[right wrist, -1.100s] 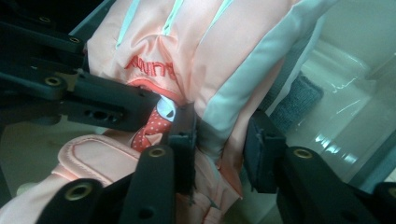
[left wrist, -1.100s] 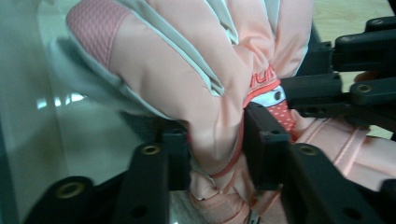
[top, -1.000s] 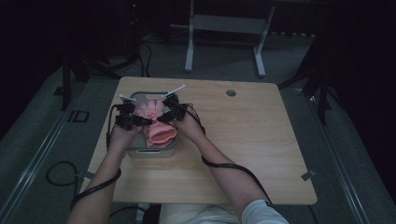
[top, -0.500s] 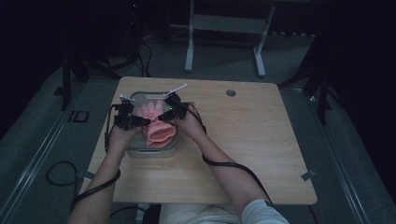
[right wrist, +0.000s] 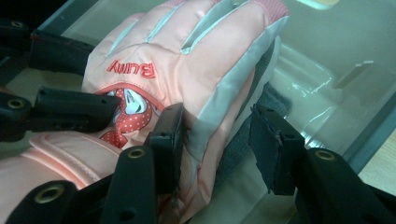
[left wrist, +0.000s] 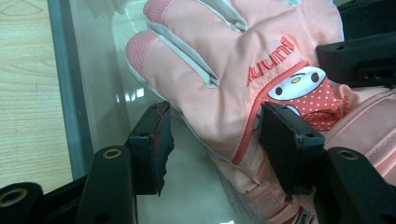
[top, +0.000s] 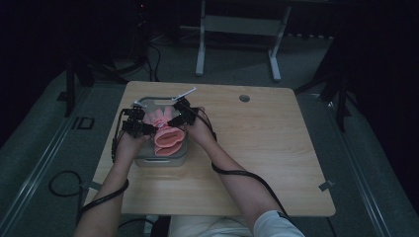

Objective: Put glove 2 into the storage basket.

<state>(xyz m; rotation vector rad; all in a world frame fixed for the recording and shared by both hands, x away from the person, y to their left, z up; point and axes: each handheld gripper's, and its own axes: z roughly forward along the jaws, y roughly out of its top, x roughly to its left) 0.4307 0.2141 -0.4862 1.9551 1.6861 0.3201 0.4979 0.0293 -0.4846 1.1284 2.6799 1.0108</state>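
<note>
Claws first. The left gripper (left wrist: 212, 135) has its two black jaws apart. They have just been opening. The edge of the pink glove (left wrist: 243, 65) lies between them. The jaw on the right of the left gripper view rests on the glove near its red trim. The jaw on the left stands clear of it, over the shiny floor of the clear box (left wrist: 100, 70). So this claw is loose and does not squeeze the glove.

The right gripper (right wrist: 217, 135) is apart too, and its jaws have also just been opening. The grey side of the glove (right wrist: 187, 60) sits between them. The left jaw in that view touches the glove. The right jaw is off it.

In the high view, both claws sit left of the middle of the frame. The left gripper (top: 146, 127) is at the left edge of the glove (top: 168, 138) and the right gripper (top: 174, 118) is at its top right. The glove lies flat in the clear box (top: 163, 160). The box stands on the left part of the wooden table (top: 276, 163).
</note>
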